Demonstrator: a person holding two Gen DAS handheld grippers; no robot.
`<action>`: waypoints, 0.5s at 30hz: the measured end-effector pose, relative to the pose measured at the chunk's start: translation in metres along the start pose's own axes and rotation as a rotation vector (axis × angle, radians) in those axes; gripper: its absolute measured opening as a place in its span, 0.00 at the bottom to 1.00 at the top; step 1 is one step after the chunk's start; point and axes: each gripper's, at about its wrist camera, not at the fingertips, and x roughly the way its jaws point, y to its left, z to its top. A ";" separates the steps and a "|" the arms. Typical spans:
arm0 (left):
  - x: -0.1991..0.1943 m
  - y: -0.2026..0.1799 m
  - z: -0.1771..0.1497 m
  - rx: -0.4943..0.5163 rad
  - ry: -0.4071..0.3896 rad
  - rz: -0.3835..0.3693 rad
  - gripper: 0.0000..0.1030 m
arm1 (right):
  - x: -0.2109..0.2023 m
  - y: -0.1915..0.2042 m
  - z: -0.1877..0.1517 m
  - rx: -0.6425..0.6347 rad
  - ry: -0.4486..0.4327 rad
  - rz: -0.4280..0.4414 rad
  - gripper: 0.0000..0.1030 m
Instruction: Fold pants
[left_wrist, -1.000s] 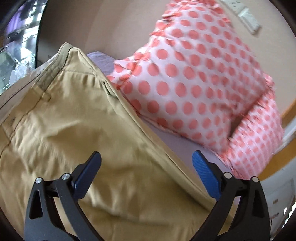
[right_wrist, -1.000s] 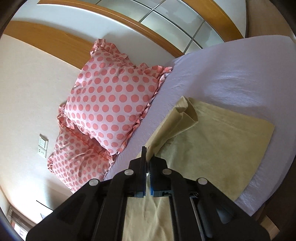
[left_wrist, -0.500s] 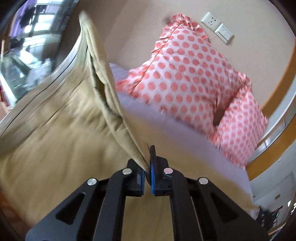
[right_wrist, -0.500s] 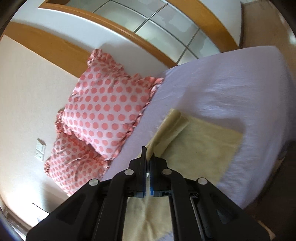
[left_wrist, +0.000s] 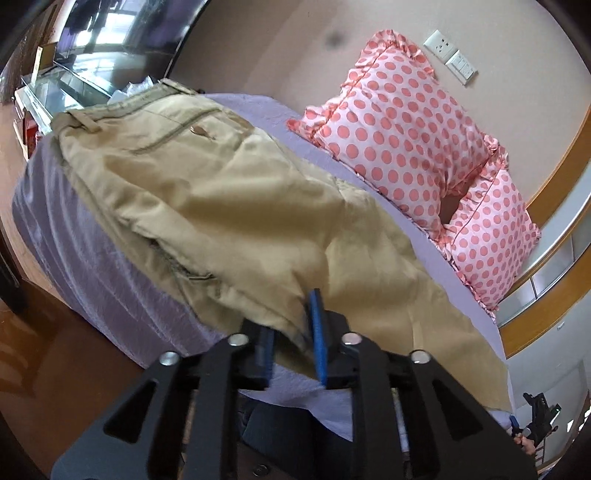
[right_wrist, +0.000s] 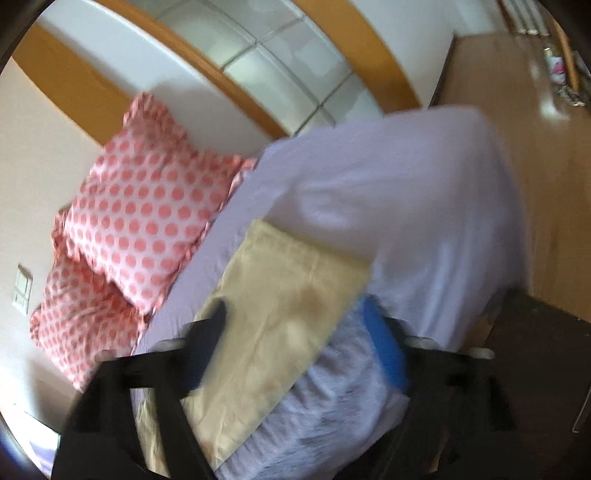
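Tan pants (left_wrist: 229, 192) lie on a lilac bed sheet (left_wrist: 92, 266), waistband and back pocket at the far left, legs running to the right. My left gripper (left_wrist: 291, 332) is at the near edge of the pants with a fold of tan fabric between its blue pads, jaws slightly apart. In the right wrist view the leg end of the pants (right_wrist: 291, 295) lies flat on the sheet (right_wrist: 424, 221). My right gripper (right_wrist: 299, 332) is open wide above it, holding nothing; the view is blurred.
Two pink polka-dot pillows (left_wrist: 413, 122) lean on the wall at the head of the bed, also in the right wrist view (right_wrist: 136, 221). A wall socket (left_wrist: 448, 55) is above them. Wooden floor (right_wrist: 554, 184) lies beyond the bed's edge.
The lifted waist half of the pants has come down flat on the bed. My right gripper has opened and let go of the fabric. My left gripper's jaws have loosened.
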 end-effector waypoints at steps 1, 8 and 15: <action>-0.004 0.003 -0.002 0.002 -0.010 -0.003 0.25 | -0.001 -0.002 0.000 -0.004 -0.009 -0.007 0.73; -0.031 0.022 -0.013 -0.039 -0.072 -0.022 0.34 | 0.014 0.001 -0.014 -0.054 0.001 0.016 0.51; -0.049 0.050 -0.013 -0.125 -0.142 0.015 0.41 | 0.034 0.027 -0.033 -0.215 -0.053 0.084 0.06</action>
